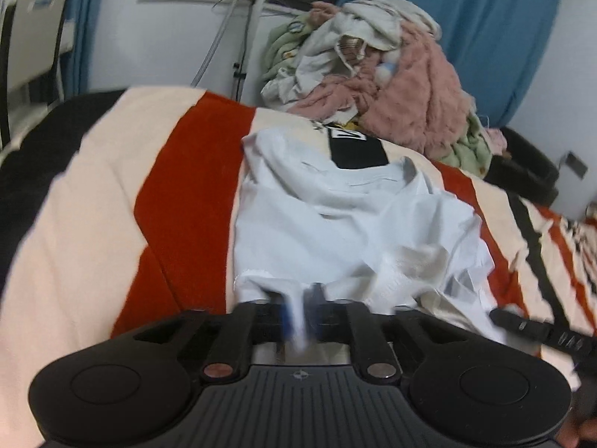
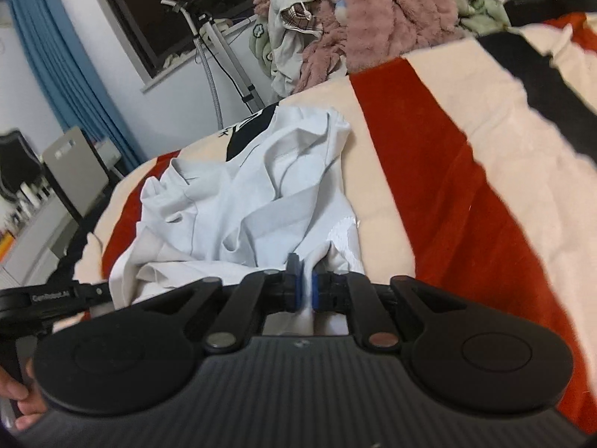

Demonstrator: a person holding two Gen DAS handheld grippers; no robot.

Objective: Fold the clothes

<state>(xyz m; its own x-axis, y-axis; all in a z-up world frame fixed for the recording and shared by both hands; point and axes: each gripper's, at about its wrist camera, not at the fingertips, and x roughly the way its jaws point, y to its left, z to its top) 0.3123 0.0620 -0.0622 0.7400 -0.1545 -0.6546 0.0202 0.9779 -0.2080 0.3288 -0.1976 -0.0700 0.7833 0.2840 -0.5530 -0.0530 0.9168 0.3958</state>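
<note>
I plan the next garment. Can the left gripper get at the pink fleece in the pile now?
Probably not yet. The left gripper is shut on the white shirt, and the pink fleece lies in the pile beyond the shirt, across the blanket.

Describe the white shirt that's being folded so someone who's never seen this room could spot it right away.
Find the bed with the cream, red and black striped blanket. In its middle lies a crumpled plain white cotton T-shirt, its near edge pinched by the left claw and right claw. Unlike the heap of pink fleece and green clothes behind, it lies alone.
</note>
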